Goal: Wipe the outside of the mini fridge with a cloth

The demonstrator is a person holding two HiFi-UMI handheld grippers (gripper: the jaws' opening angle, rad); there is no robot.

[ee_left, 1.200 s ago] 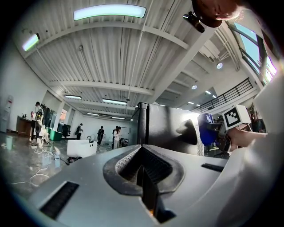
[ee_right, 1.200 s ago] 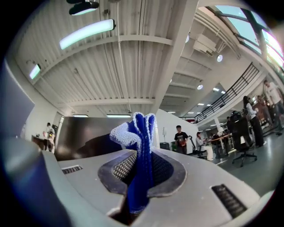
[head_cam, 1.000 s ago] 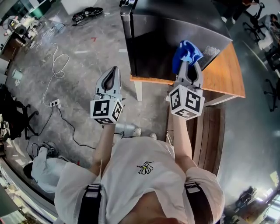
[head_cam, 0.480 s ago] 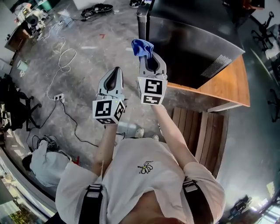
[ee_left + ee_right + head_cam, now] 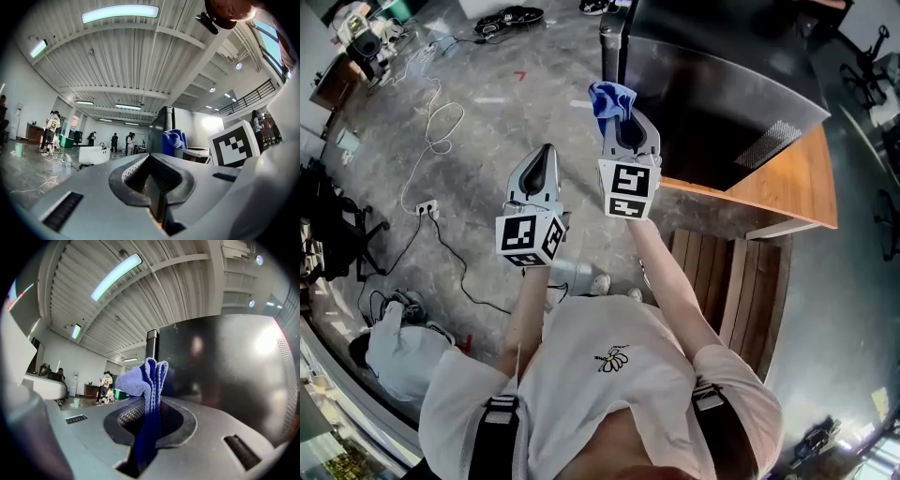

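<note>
Barely shifted cloth point(image 5: 606, 97) beside mini fridge point(image 5: 717, 103), its top cut off

I see grey concrete floor point(image 5: 497, 141), power strip point(image 5: 423, 206) on it, wooden table point(image 5: 787, 178), ribbed ceiling point(image 5: 140, 56), strip lights point(image 5: 119, 13).

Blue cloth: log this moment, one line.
right gripper shut on blue cloth | beside mini fridge | left gripper shut, empty

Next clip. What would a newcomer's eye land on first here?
The bright blue cloth is pinched in the right gripper and held near the corner of the black mini fridge. The fridge stands on a wooden table. The left gripper hangs shut and empty over the grey floor.
</note>
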